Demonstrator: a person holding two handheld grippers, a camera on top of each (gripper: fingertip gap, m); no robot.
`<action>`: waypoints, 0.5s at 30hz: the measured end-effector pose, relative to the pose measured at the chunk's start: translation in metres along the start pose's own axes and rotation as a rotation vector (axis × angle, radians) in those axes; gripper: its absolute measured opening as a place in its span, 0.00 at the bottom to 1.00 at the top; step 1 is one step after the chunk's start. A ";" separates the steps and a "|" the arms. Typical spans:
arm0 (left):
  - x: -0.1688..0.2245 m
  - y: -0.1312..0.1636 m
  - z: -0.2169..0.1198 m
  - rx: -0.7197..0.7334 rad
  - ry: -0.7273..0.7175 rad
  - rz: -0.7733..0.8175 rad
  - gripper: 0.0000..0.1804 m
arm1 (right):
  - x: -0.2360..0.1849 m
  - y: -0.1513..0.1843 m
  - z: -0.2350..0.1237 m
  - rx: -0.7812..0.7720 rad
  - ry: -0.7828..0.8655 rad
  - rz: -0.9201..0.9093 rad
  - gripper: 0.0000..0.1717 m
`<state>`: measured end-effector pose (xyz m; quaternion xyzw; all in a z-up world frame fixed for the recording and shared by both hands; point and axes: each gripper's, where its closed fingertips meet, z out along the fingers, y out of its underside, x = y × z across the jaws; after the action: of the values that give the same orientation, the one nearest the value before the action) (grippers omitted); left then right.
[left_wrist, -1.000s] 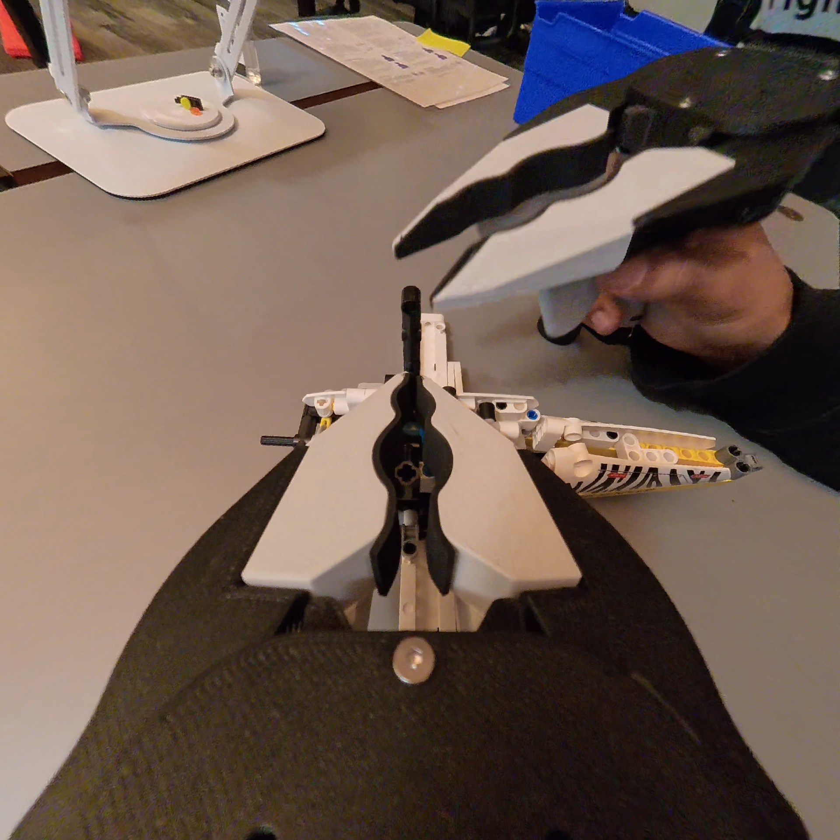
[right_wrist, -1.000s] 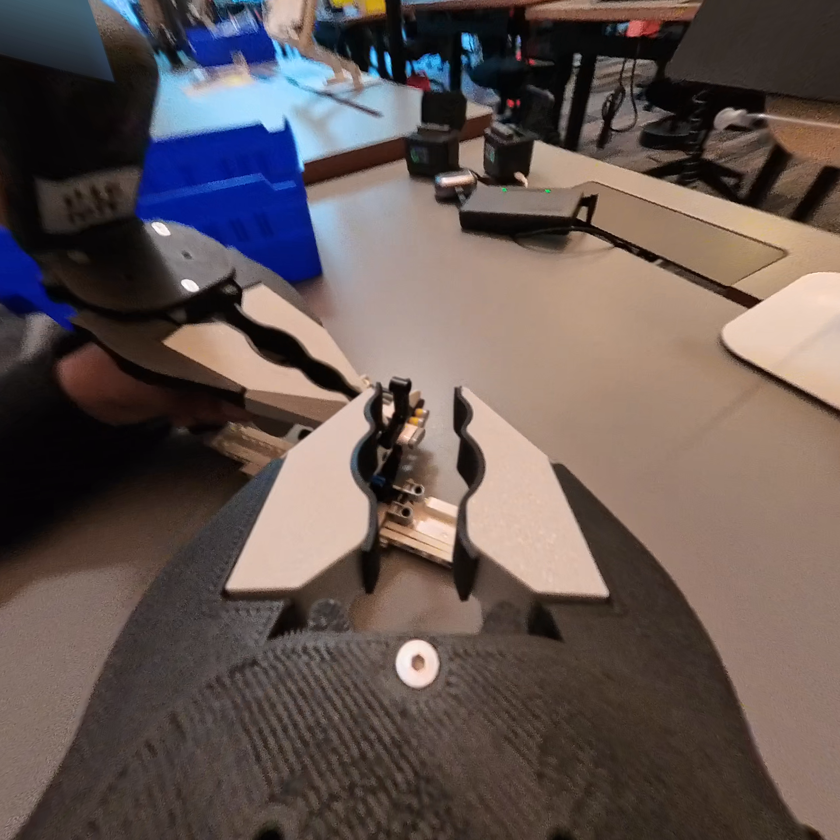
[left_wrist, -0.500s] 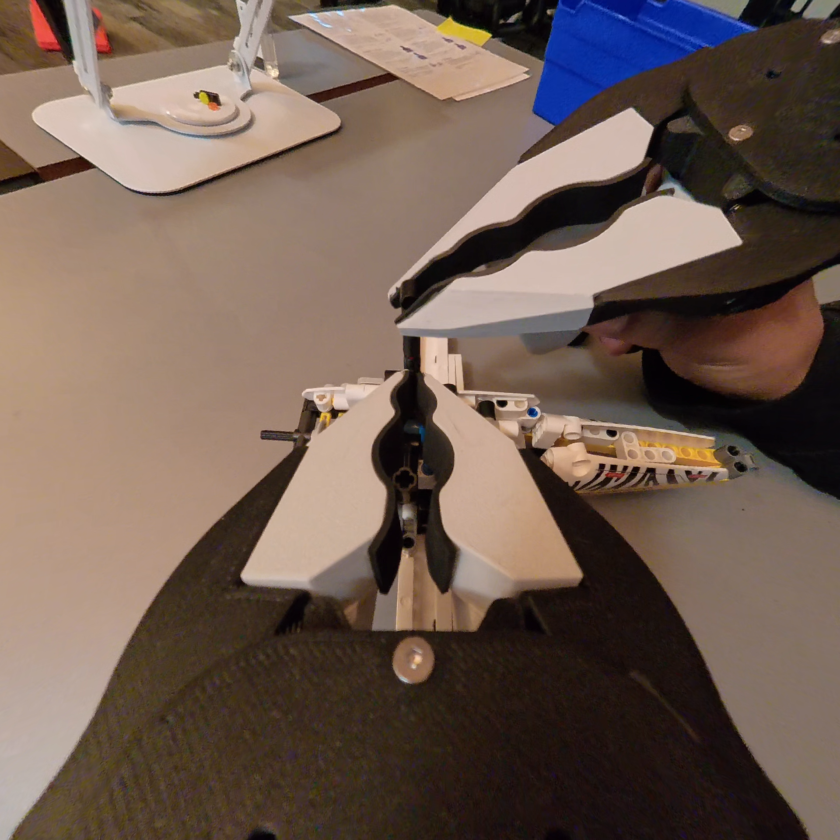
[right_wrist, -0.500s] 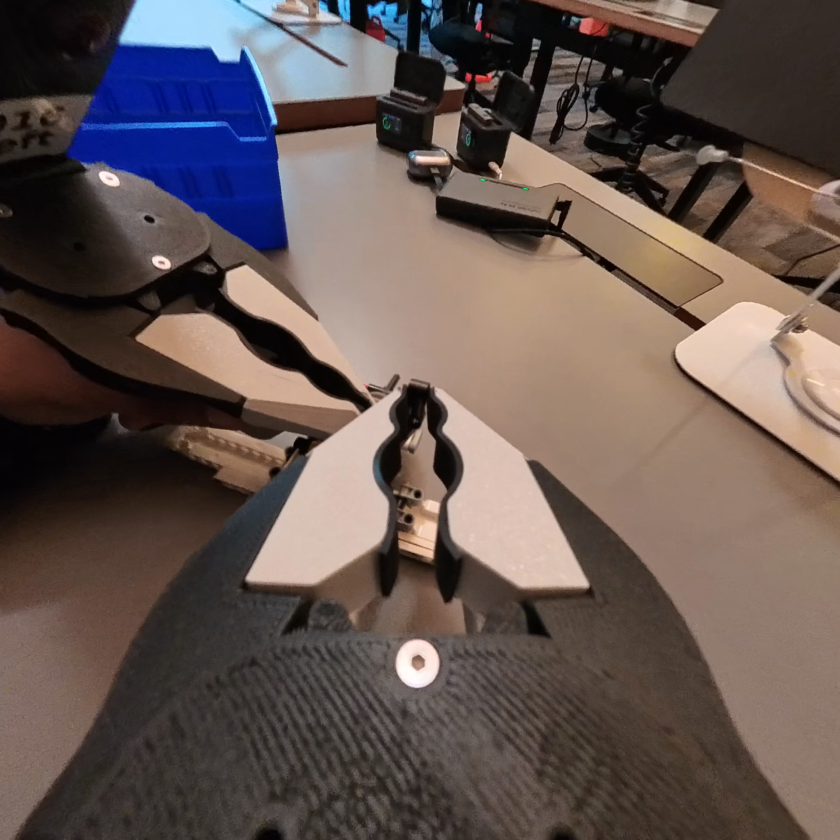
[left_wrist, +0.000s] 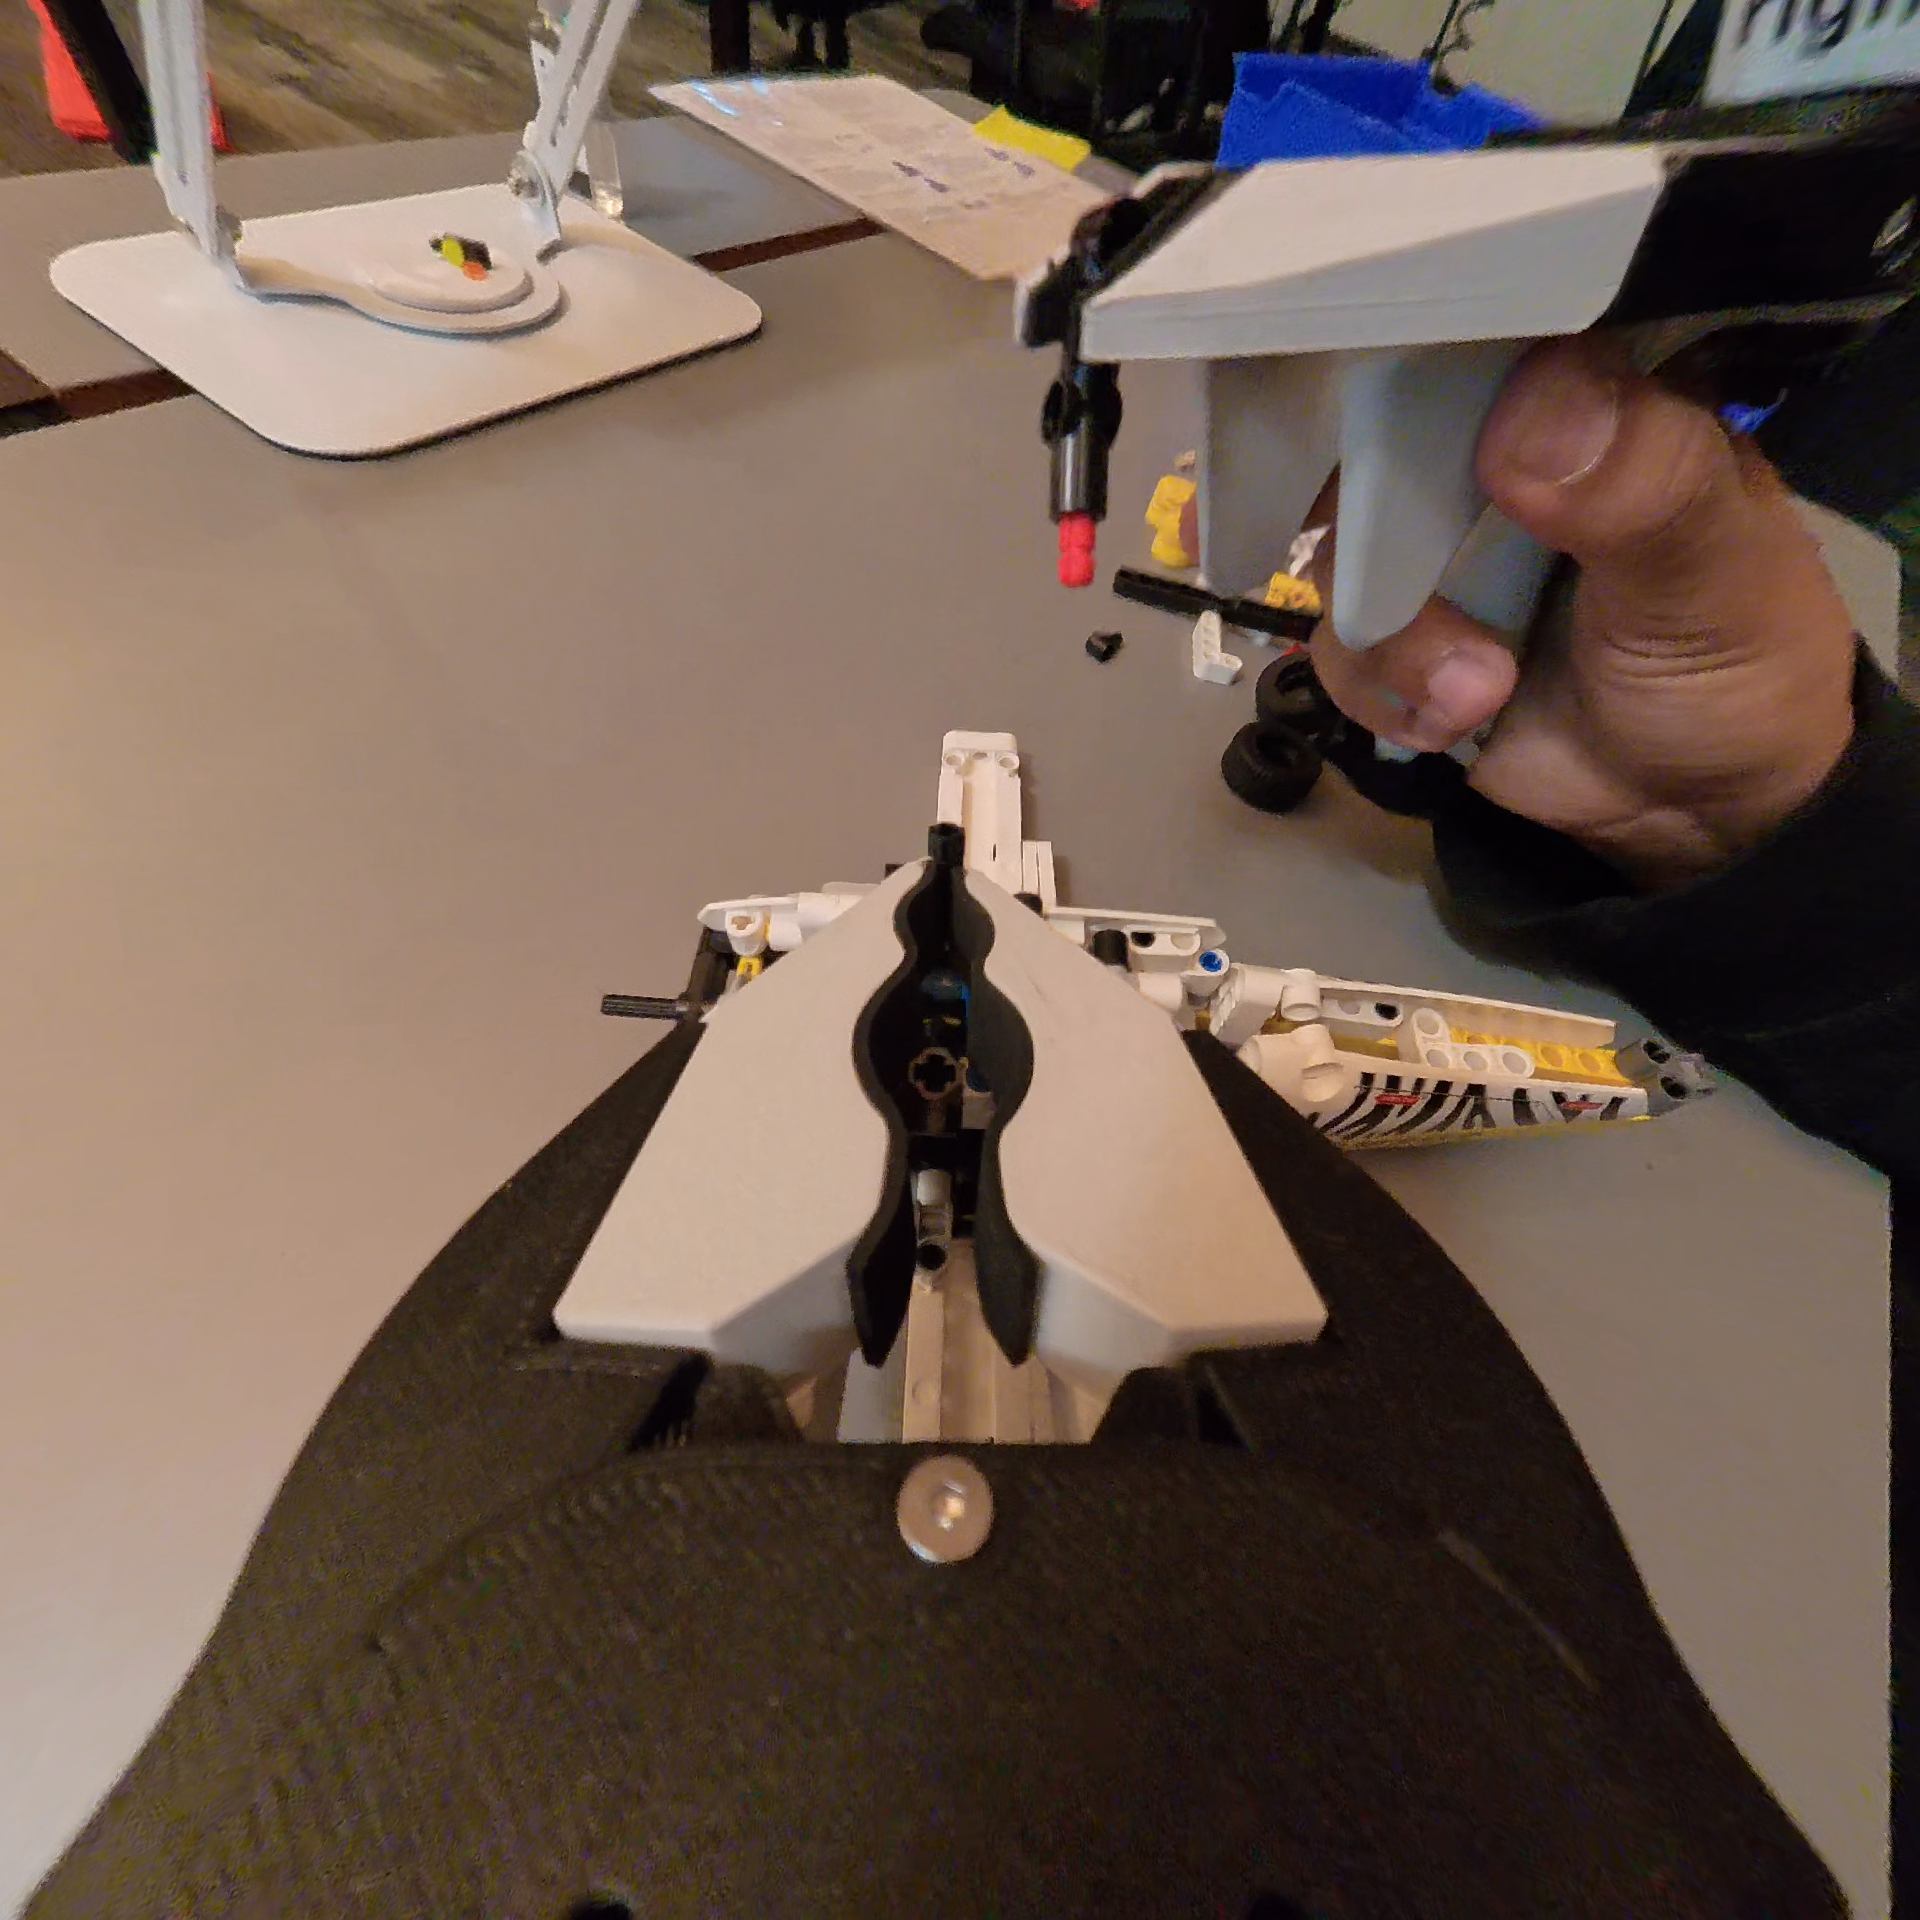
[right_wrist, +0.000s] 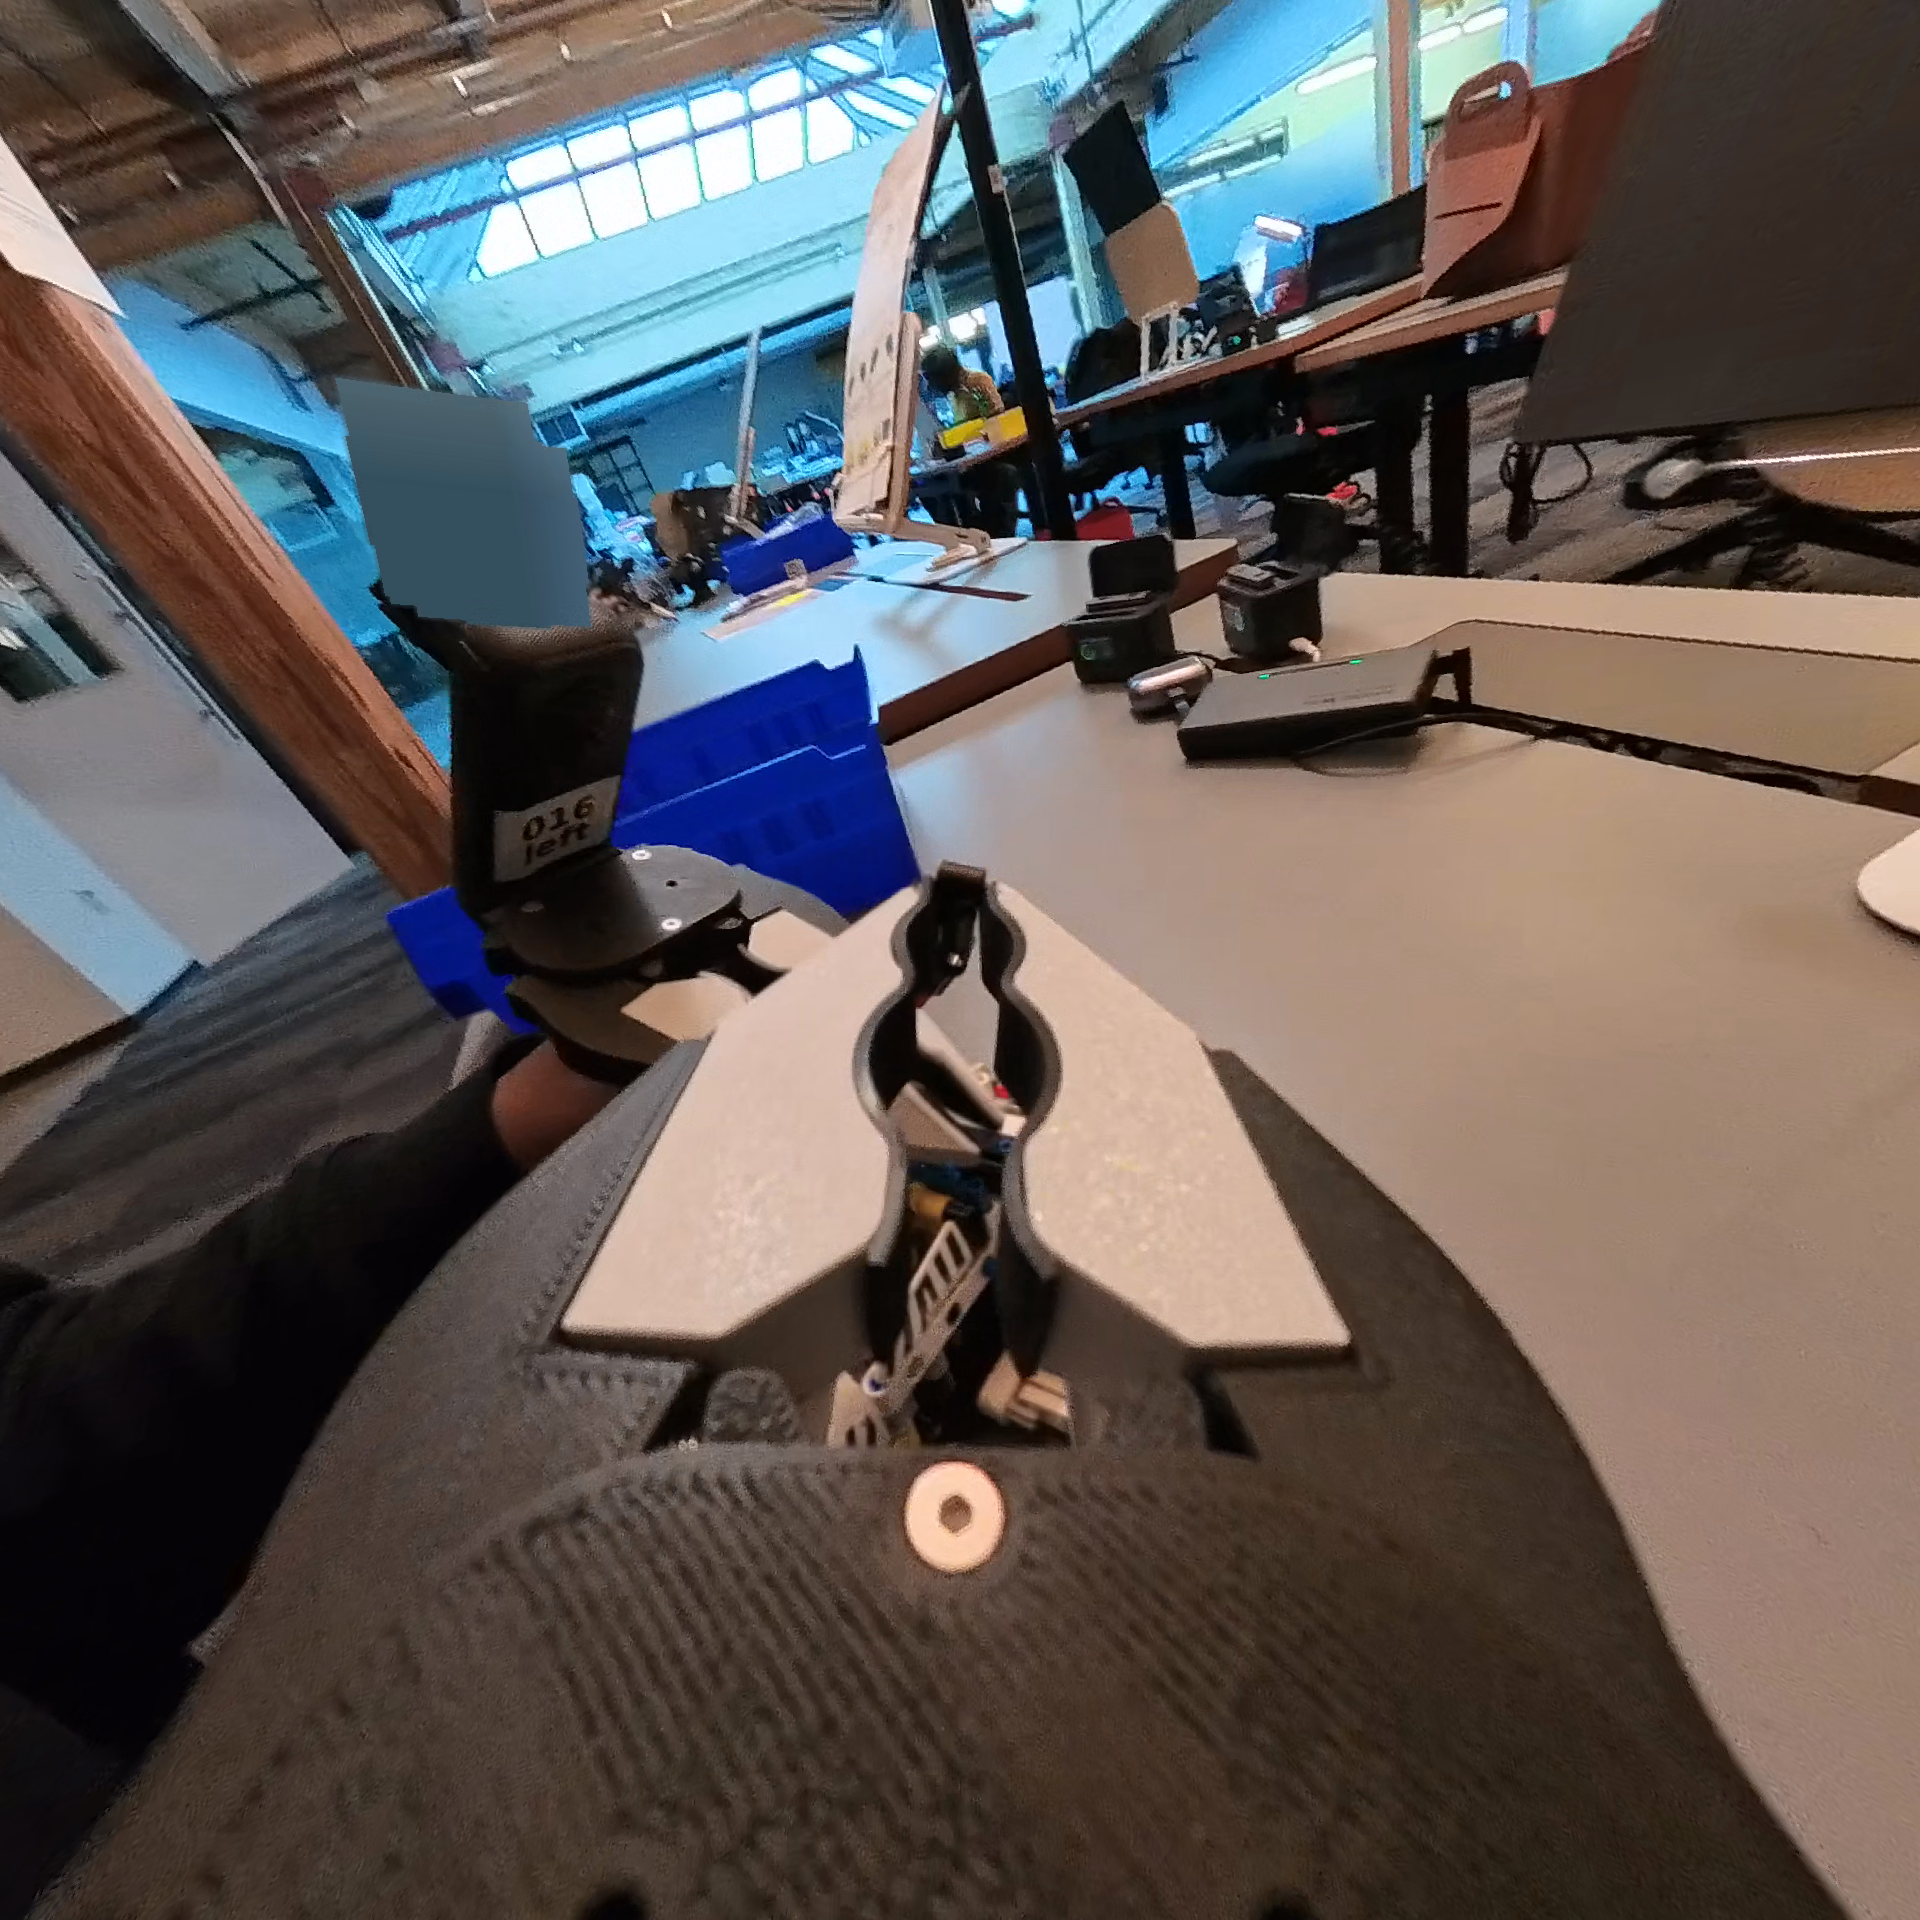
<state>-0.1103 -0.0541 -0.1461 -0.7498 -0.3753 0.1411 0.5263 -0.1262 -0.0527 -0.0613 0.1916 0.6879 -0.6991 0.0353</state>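
While the left gripper (left_wrist: 943, 883) lies low over the grey table (left_wrist: 436, 748), its two jaws are closed together, and a thin black axle (left_wrist: 942, 844) stands out just beyond the tips. This axle belongs to the white and yellow brick model (left_wrist: 1351, 1039), which lies flat on the table under and around the fingers. I judge that the left tool pins the model so that it cannot slide when a part is pulled from it.

The right gripper (left_wrist: 1060, 301) is higher, above the table and apart from the model, with a hand (left_wrist: 1621, 623) around its grey handle. Its jaws are nearly closed on a small black connector piece with a red pin end (left_wrist: 1076, 488), which hangs down from the tips. In the right wrist view the same black piece (right_wrist: 956, 904) shows between the tips, so the pads press on it. It seems to be held at its upper end so that the red end stays free.

Behind the right gripper there are loose parts on the table: black tyres (left_wrist: 1273, 764), a small white angle piece (left_wrist: 1214, 649), a black rod (left_wrist: 1205, 606) and some yellow bits. Farther away stand a white lamp base (left_wrist: 416, 312), printed sheets (left_wrist: 883, 166) and a blue bin (left_wrist: 1351, 104).

Compared with one second ago, the right jaws, which then stood open around the upright black piece on the model, have closed and risen with it. The tall black piece is gone from the model, and only the thin axle remains. The left gripper has not moved.
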 end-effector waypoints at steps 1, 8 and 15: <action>0.002 -0.005 -0.003 0.034 0.017 -0.011 0.03 | -0.001 -0.001 -0.002 0.011 -0.012 0.011 0.03; 0.017 -0.047 -0.031 0.297 0.142 -0.074 0.16 | -0.010 0.008 0.005 -0.021 -0.074 0.040 0.03; 0.013 -0.043 -0.024 0.275 0.081 -0.062 0.07 | -0.020 0.027 0.018 -0.096 -0.107 0.031 0.04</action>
<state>-0.1043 -0.0540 -0.0958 -0.6638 -0.3540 0.1442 0.6429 -0.1034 -0.0758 -0.0806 0.1628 0.7149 -0.6738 0.0919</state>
